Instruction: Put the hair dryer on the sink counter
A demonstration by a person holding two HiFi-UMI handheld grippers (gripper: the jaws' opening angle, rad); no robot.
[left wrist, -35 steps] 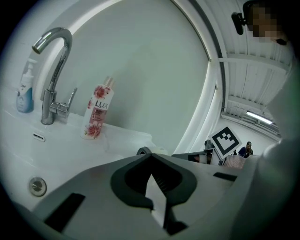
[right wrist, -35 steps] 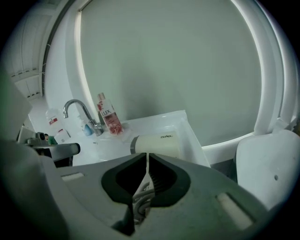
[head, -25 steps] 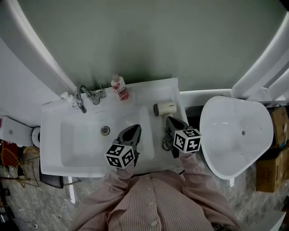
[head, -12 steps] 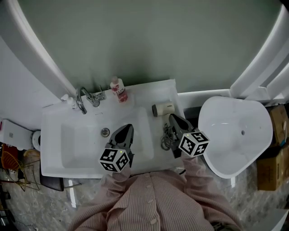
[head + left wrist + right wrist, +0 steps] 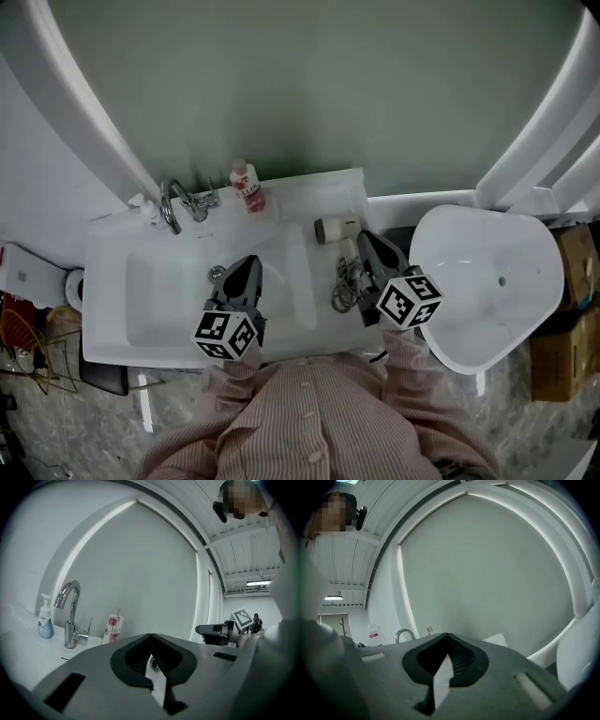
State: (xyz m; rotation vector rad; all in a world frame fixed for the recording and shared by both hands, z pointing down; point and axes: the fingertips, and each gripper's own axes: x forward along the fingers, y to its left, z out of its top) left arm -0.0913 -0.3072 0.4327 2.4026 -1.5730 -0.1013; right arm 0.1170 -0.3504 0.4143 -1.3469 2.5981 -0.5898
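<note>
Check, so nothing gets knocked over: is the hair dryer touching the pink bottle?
Apart. The head view shows bare counter between the hair dryer and the bottle.

We are looking at a bathroom: a white sink [image 5: 105,281] with a chrome tap [image 5: 169,208], and a soap pump [image 5: 141,202], a pink bottle [image 5: 247,186] and a hair dryer [image 5: 337,228] on its worktop [image 5: 309,192]. A white tub [image 5: 422,272] stands just to the right, against a grey-green wall [image 5: 309,84] framed by a white arch [image 5: 84,122]. We take it for a mock-up inside a larger hall rather than a home, since the left gripper view shows a high ribbed ceiling [image 5: 243,550] with a strip light [image 5: 255,582] beyond the arch, and cardboard boxes [image 5: 562,352] stand on the floor by the tub.
</note>
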